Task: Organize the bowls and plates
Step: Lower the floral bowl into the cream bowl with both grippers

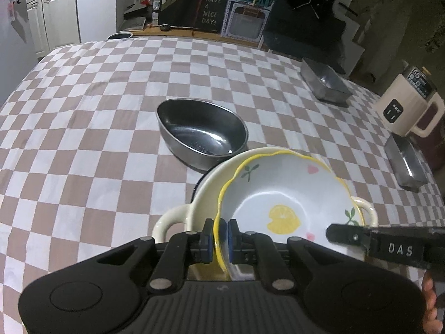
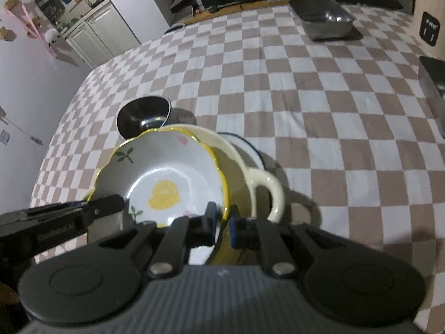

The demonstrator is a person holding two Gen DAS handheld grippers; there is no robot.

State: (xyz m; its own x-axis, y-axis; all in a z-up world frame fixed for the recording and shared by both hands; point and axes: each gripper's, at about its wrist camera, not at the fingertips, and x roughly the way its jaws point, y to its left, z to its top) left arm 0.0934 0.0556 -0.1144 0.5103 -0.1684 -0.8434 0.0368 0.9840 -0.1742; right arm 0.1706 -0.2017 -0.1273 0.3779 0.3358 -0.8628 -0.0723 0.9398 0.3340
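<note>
A white bowl with a wavy yellow rim and a lemon print (image 1: 281, 194) (image 2: 167, 178) is tilted inside a cream two-handled dish (image 1: 194, 211) (image 2: 256, 183). My left gripper (image 1: 221, 239) is shut on the bowl's near rim. My right gripper (image 2: 226, 220) straddles the bowl's opposite rim, its jaws slightly apart around it; it also shows in the left wrist view (image 1: 345, 233). A white plate with a dark rim (image 2: 250, 144) lies under the cream dish. A dark oval metal bowl (image 1: 201, 132) (image 2: 143, 118) sits just beyond.
The table has a brown and white checkered cloth (image 1: 97, 128). Rectangular metal trays stand at the far right (image 1: 324, 83) (image 2: 322, 18) and the right edge (image 1: 406, 164) (image 2: 434, 83). A cream blender jug (image 1: 408, 105) stands off the right side.
</note>
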